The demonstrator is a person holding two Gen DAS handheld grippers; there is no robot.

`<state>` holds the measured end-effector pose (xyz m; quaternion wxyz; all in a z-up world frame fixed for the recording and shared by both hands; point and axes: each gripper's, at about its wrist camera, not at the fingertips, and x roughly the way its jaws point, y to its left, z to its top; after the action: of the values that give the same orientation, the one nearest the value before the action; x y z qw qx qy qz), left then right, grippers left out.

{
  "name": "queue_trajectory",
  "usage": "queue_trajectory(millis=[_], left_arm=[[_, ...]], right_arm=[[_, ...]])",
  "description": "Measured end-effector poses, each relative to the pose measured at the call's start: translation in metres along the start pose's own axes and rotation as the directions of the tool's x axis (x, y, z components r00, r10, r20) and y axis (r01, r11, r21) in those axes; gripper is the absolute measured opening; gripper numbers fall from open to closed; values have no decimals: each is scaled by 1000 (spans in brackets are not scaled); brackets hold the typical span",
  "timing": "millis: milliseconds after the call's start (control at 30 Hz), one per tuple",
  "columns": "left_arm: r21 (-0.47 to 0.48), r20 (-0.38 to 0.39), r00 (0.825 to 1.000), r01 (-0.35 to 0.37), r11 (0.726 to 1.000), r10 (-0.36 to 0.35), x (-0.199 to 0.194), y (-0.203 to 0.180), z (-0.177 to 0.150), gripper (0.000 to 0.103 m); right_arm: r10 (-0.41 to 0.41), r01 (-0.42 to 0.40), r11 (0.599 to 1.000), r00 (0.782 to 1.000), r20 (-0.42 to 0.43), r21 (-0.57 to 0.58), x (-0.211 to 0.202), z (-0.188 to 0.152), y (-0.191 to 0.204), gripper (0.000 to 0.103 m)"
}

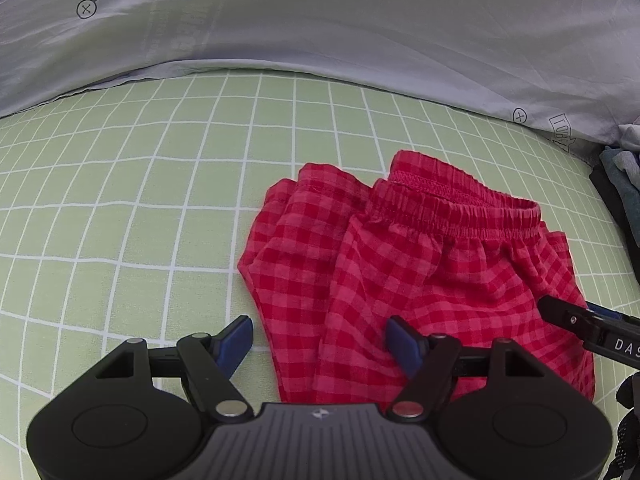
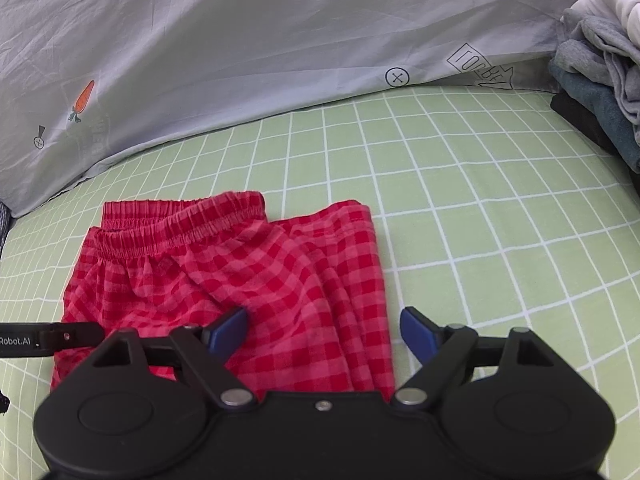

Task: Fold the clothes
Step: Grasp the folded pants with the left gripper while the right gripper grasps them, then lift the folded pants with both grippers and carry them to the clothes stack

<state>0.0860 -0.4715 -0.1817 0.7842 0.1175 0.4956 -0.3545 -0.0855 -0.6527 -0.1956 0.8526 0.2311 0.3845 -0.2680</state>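
Red checked shorts (image 1: pixel 420 272) lie folded on the green grid sheet (image 1: pixel 120 200), waistband at the far side. They also show in the right wrist view (image 2: pixel 240 280). My left gripper (image 1: pixel 320 340) is open and empty, its jaws spread over the shorts' near left edge. My right gripper (image 2: pixel 324 334) is open and empty over the shorts' near right edge. The right gripper's finger shows at the right of the left wrist view (image 1: pixel 580 320). The left gripper's finger shows at the left of the right wrist view (image 2: pixel 60 336).
A grey quilt (image 1: pixel 320 32) with carrot prints lies along the far side of the bed. A pile of grey, white and dark clothes (image 2: pixel 600 72) sits at the far right. The green sheet (image 2: pixel 500 200) extends to the right of the shorts.
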Motion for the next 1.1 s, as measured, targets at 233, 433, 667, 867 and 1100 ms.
queue_trajectory(millis=[233,433,667,867,1100], left_arm=[[47,17,999,-31,998,30,7,-10,-1,74],[95,16,999,-48,994,47,7,-25,-4,51],[161,-17,1000,16,987,-14,-11,-42,-24,13],[109,-3,996,91,990,-92,-45,-33,-58,9],[97,-49,985,169,981,-164,-77,-36,-73,8]], right_arm=[[-24,23,999,1000,-16,-48,3,-2,9,85],[-36,30,988,998,-44,-149,5,-4,25,83],[4,-22,970,997,-75,-243,-6,-12,51,34],[3,-17,969,998,-55,-247,-35,-34,72,10],[-43,24,961,997,-62,-277,-94,-67,83,10]])
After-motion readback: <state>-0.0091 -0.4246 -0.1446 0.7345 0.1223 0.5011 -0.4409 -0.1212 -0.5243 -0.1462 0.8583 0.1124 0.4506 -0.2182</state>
